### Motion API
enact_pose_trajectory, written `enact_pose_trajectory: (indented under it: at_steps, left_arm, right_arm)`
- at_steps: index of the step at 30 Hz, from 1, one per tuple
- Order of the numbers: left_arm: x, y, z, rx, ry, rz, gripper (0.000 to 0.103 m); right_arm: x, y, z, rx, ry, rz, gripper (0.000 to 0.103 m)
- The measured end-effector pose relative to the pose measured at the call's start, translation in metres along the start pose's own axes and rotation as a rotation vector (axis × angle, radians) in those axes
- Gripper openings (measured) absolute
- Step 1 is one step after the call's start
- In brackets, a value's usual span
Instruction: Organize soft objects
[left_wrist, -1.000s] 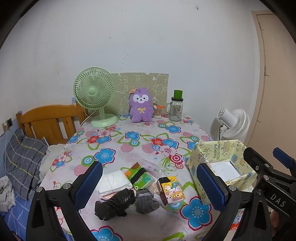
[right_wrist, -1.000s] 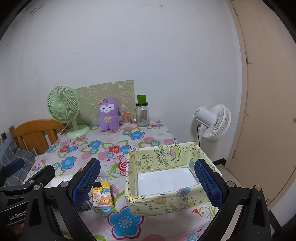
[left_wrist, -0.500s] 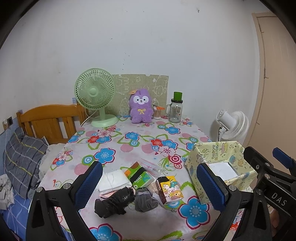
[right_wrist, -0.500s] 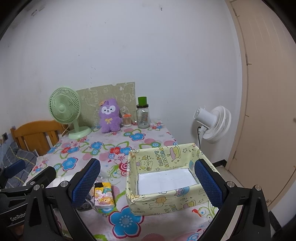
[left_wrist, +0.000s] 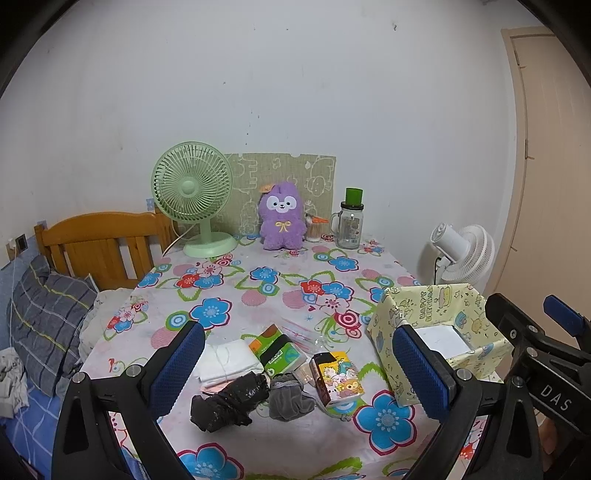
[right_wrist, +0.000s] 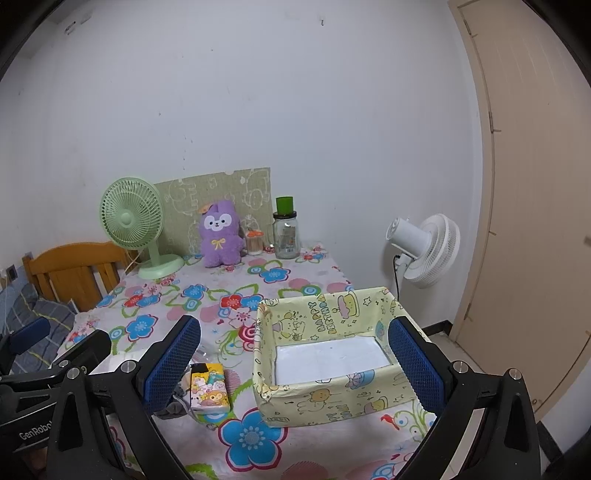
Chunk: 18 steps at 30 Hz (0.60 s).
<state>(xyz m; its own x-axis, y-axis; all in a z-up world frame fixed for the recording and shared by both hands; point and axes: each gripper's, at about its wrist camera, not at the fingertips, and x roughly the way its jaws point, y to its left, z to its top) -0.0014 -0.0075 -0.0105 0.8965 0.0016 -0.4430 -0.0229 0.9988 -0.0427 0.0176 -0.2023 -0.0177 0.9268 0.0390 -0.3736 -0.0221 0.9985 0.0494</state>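
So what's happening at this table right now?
A person holds two tongs above a floral-cloth table, both open and empty. The left tongs face a cluster of small items: a black bundle, a grey pouch, tissue packs and a white folded cloth. The right tongs face the yellow fabric box, which holds only its white liner. Nothing has been picked up yet.

A flowered blue, red and pink tablecloth (left_wrist: 280, 291) carries a pale yellow cartoon-printed box (right_wrist: 332, 402). The plush toy (left_wrist: 282, 218) is purple, the desk fan (left_wrist: 192, 192) mint green, and the crumpled bundle (left_wrist: 229, 400) black, perhaps plastic.
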Motion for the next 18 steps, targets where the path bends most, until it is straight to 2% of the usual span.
enact_pose_trajectory:
  at_steps: [18]
  left_arm:
    - [-0.002,-0.0002,0.0011,0.0,-0.004,-0.001,0.102]
  right_arm:
    - [-0.001,-0.0006,-0.0003,-0.001,-0.002,-0.005,0.103]
